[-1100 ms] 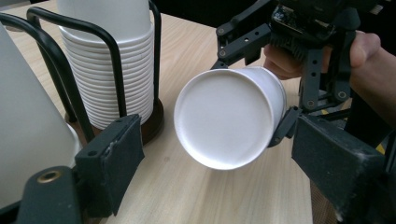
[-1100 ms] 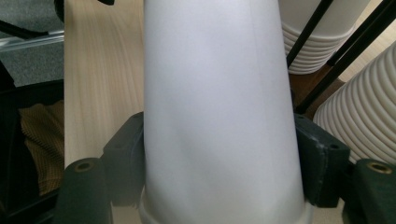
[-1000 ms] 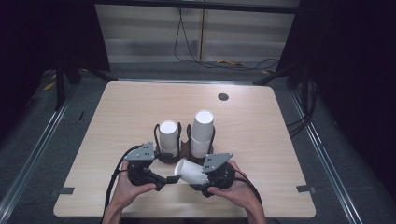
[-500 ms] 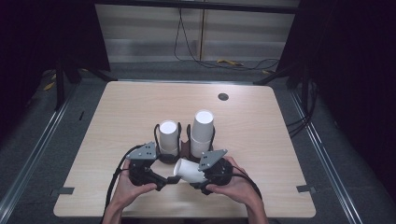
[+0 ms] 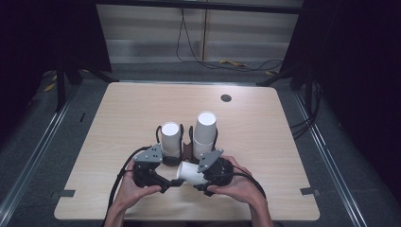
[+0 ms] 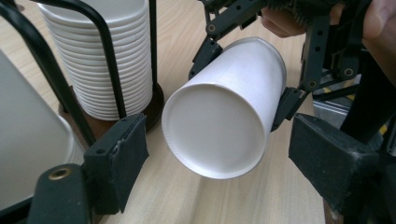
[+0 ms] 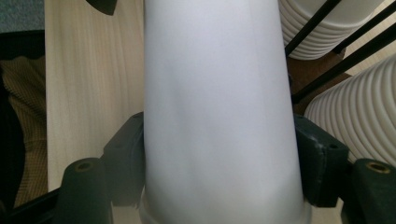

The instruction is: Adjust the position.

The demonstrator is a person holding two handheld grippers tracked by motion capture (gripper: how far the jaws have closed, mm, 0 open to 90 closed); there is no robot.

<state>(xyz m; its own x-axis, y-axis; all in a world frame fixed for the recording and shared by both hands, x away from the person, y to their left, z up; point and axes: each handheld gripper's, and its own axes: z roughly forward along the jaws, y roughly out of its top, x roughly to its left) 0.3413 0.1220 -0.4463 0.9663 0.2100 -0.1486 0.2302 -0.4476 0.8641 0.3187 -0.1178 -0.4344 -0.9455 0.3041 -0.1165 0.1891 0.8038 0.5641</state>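
A single white paper cup (image 5: 189,173) lies on its side just above the table's front middle, my right gripper (image 5: 204,176) shut on its wall. In the right gripper view the cup (image 7: 217,107) sits squeezed between both pads (image 7: 128,156). My left gripper (image 5: 166,178) faces it from the left. In the left gripper view the cup's base (image 6: 219,126) points at the camera between the open left gripper (image 6: 219,158), whose pads (image 6: 122,156) stand apart from the cup.
Two stacks of white cups stand in black wire holders behind the grippers, a shorter left stack (image 5: 170,137) and a taller right stack (image 5: 205,128). A small dark round disc (image 5: 226,98) sits on the wooden table (image 5: 118,113) farther back.
The two grippers have drawn slightly closer: the right one carried the cup a little leftward, and the left one shifted a little to the right.
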